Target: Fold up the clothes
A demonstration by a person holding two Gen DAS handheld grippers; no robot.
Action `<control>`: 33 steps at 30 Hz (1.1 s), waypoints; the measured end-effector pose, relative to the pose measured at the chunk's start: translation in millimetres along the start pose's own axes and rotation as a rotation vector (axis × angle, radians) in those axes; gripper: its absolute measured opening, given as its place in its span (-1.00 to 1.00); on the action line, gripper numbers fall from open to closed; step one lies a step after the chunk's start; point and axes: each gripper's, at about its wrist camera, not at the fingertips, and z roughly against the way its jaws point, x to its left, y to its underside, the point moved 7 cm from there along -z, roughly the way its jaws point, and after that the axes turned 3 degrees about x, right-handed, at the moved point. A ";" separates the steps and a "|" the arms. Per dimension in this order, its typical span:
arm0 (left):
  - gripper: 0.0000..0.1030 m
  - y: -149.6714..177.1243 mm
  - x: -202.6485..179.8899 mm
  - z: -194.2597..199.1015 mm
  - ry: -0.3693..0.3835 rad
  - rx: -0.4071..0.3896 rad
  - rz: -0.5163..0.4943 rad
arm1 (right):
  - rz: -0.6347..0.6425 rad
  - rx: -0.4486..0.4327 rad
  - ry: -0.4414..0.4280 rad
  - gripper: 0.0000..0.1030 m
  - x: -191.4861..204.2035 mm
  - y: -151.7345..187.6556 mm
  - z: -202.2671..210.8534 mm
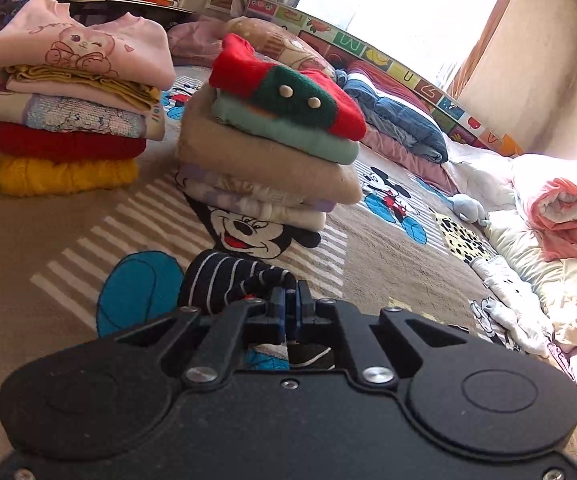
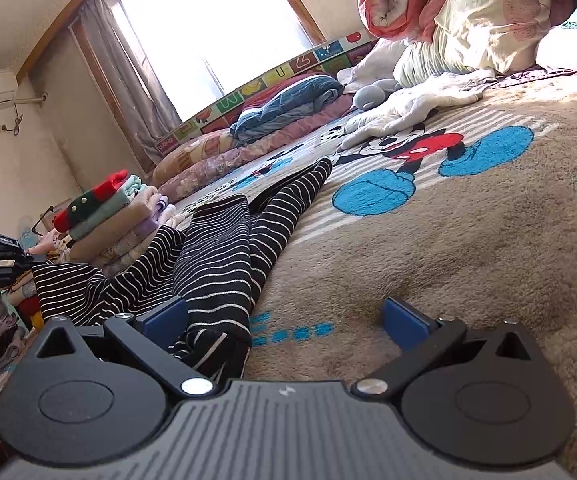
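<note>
Spread underneath everything: beige cartoon-mouse carpet. Along the window wall, alphabet play mat with letters M, U. Two stacks of folded clothes ahead. Black white-striped garment lying on carpet, pinched in closed left gripper. Right gripper wide open, garment touching its left pad.

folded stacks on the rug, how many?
2. Left stack, pink top, sits far left. Right stack, red-green top, stands beside it at centre. Others may be hidden out of frame.
</note>
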 end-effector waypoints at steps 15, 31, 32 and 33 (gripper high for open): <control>-0.96 35.5 82.6 6.0 -0.076 0.076 0.106 | 0.007 -0.002 0.004 1.00 1.4 1.0 0.1; -0.31 43.2 157.1 0.7 -0.084 0.090 0.417 | 0.013 0.000 0.002 1.00 2.5 2.5 1.1; -0.31 37.9 157.9 -2.2 -0.092 0.085 0.411 | 0.013 0.000 0.002 1.00 2.6 2.6 1.1; -0.31 32.5 158.7 -5.2 -0.100 0.081 0.403 | 0.014 0.000 0.002 1.00 2.7 2.7 1.2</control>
